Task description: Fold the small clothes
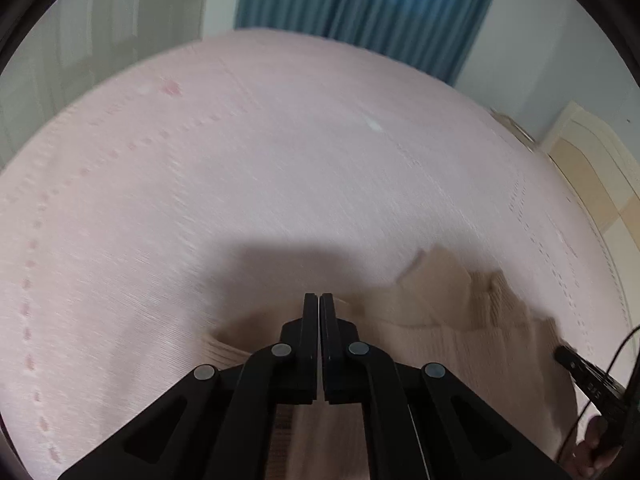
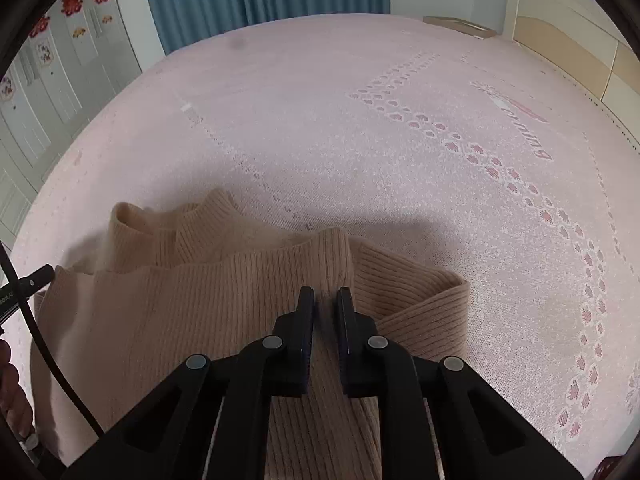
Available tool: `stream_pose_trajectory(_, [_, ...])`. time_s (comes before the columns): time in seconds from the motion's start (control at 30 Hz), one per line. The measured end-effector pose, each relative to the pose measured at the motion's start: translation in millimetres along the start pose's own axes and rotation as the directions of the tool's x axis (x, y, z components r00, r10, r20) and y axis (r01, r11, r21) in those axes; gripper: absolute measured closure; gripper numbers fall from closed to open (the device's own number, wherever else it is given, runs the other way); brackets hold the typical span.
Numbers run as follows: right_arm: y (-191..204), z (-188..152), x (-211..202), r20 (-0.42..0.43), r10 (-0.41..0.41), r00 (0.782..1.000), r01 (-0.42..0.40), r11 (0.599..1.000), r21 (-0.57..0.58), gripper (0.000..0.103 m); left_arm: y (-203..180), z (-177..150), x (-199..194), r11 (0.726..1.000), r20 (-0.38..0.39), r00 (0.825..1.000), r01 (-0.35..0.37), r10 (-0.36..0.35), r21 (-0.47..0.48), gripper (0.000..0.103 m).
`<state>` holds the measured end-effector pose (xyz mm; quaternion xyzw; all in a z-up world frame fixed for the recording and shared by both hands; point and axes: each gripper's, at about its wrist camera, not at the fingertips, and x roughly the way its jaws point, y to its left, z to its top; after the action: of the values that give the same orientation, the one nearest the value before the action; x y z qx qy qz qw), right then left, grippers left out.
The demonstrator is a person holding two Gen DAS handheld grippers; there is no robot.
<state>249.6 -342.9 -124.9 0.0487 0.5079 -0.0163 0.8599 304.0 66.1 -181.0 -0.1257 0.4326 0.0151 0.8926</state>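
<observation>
My left gripper [image 1: 319, 300] is closed on the sweater [image 1: 452, 312] edge, blurred there. My right gripper [image 2: 325, 294] pinches a ribbed fold; sweater's near part cut off.

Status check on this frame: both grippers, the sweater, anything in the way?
Left gripper shut at sweater edge, hold unclear. Right gripper shut on a ribbed fold. Sweater rumpled on pink bedspread. Nothing in the way.

Left wrist view motion-blurred: bed cover [image 1: 280, 168] pattern and sweater [image 1: 460, 320] rib smeared; sweater cut off at 6 o'clock in both views, right gripper [image 1: 560, 354] only partly visible at 4 o'clock, whether left jaws pinch fabric unclear.
</observation>
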Motion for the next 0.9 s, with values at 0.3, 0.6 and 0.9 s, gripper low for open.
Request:
stream_pose_trajectory(0.3, [-7.7, 1.1, 5.9, -0.023, -0.045, 0.999, 0.046, 0.999, 0.025, 0.089, 3.5, -1.6, 3.5, 0.994, -0.076, 0.992, 0.103, -0.105, -0.036, 0.084])
stream_pose_trajectory(0.6, [-10.8, 2.0, 11.0, -0.036, -0.063, 0.997, 0.064, 0.998, 0.029, 0.088, -3.2, -7.0, 24.1, 0.999, -0.143, 0.989, 0.042, -0.044, -0.017, 0.069])
stream_pose_trajectory(0.9, [-10.5, 1.1, 18.9, -0.045, -0.087, 0.995, 0.088, 0.996, 0.027, 0.092, -3.0, -9.8, 26.7, 0.997, -0.118, 0.99, -0.071, 0.072, 0.012, 0.096])
